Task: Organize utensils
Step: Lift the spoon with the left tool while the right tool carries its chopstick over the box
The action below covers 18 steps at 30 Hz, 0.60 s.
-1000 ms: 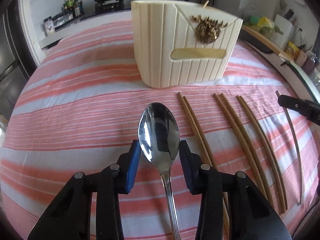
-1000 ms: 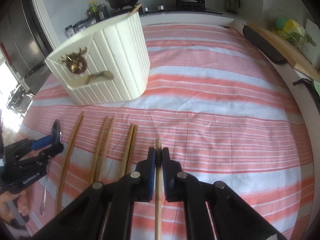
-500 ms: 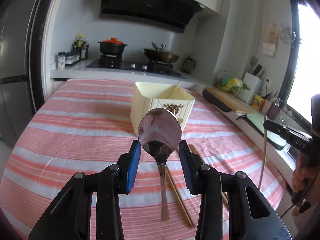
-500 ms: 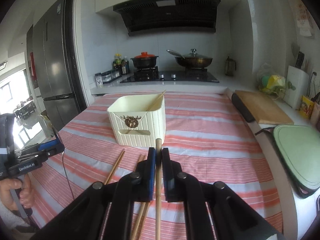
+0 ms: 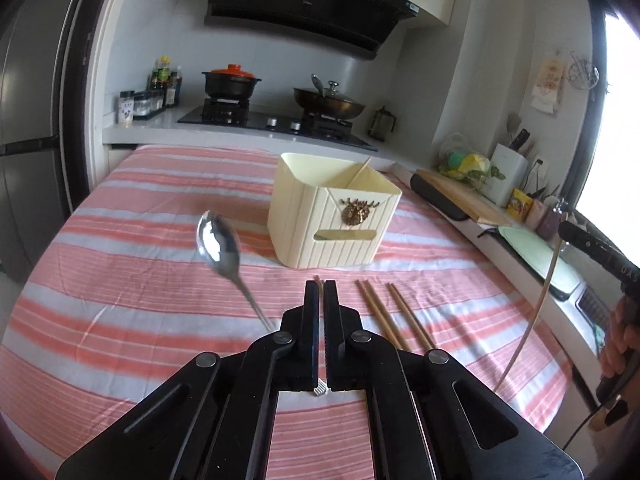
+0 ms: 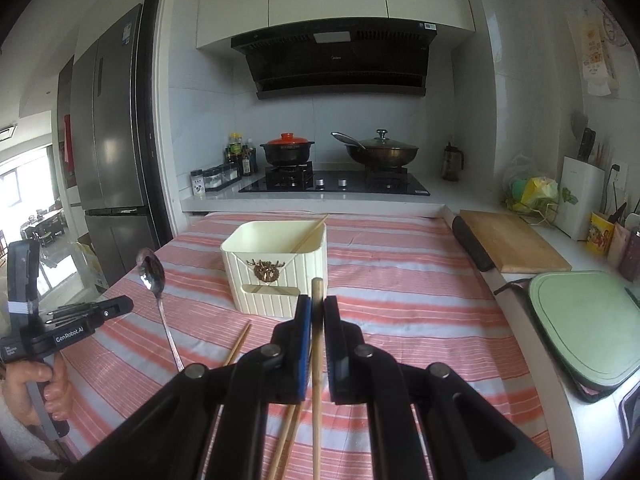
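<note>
- The left gripper (image 5: 321,286) has just been closing. Its pads now meet with nothing seen between them.
- The handle of the spoon (image 5: 219,240) passes out of sight behind that gripper's left finger, so what bears the spoon cannot be told.
- The right gripper (image 6: 316,304) is clamped on a chopstick (image 6: 317,360), whose rear end is cut off by the frame edge.
- Both grippers tilt gently down over the striped cloth (image 5: 140,280). The left hand (image 6: 44,384) is wrapped around its grip.
- The spoon leans bowl-up, off to the left.
- The held chopstick runs along the fingers, its tip toward the cream utensil holder (image 5: 320,220).
- Loose chopsticks (image 5: 380,316) lie on the cloth just before the holder.
</note>
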Each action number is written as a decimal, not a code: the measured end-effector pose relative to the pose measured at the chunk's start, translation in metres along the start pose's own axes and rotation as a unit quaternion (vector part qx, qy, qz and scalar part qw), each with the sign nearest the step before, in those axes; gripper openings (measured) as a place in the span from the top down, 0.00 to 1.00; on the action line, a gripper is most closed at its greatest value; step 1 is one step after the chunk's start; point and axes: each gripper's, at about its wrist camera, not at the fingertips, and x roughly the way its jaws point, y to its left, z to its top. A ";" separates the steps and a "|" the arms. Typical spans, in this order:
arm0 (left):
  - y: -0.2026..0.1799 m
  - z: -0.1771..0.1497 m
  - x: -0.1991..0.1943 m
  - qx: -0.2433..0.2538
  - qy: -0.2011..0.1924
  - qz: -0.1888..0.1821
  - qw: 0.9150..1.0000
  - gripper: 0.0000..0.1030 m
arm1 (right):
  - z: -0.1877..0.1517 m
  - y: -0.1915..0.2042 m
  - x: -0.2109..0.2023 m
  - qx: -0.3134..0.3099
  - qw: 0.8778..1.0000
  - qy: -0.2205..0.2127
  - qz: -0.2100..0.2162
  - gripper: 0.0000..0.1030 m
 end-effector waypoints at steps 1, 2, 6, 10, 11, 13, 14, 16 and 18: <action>0.006 0.001 0.002 -0.007 0.013 -0.002 1.000 0.99 | 0.001 -0.001 -0.001 0.001 1.000 0.001 0.000 0.94; 0.013 0.002 0.005 -0.017 0.024 0.002 1.000 0.98 | 0.001 -0.002 0.000 0.002 1.000 0.004 0.001 0.94; 0.055 0.001 0.016 -0.088 0.076 0.053 0.992 0.43 | 0.004 -0.007 -0.001 0.014 1.000 0.008 0.004 0.94; 0.092 -0.004 0.038 -0.163 0.110 0.102 0.975 0.15 | 0.007 -0.008 0.000 0.012 1.000 0.003 0.011 0.94; 0.097 -0.005 0.050 -0.174 0.125 0.108 0.971 0.15 | 0.007 -0.008 0.002 0.012 1.000 0.003 0.013 0.94; 0.100 -0.003 0.077 -0.185 0.147 0.132 0.963 0.15 | 0.008 -0.007 0.006 0.013 1.000 0.004 0.019 0.94; 0.098 -0.001 0.091 -0.183 0.155 0.145 0.960 0.15 | 0.008 -0.006 0.009 0.013 1.000 0.005 0.022 0.94; 0.093 0.008 0.123 -0.164 0.171 0.173 0.956 0.15 | 0.008 -0.004 0.013 0.011 0.999 0.007 0.029 0.94; 0.093 0.015 0.154 -0.146 0.189 0.217 0.947 0.15 | 0.009 -0.003 0.016 0.009 0.999 0.007 0.034 0.94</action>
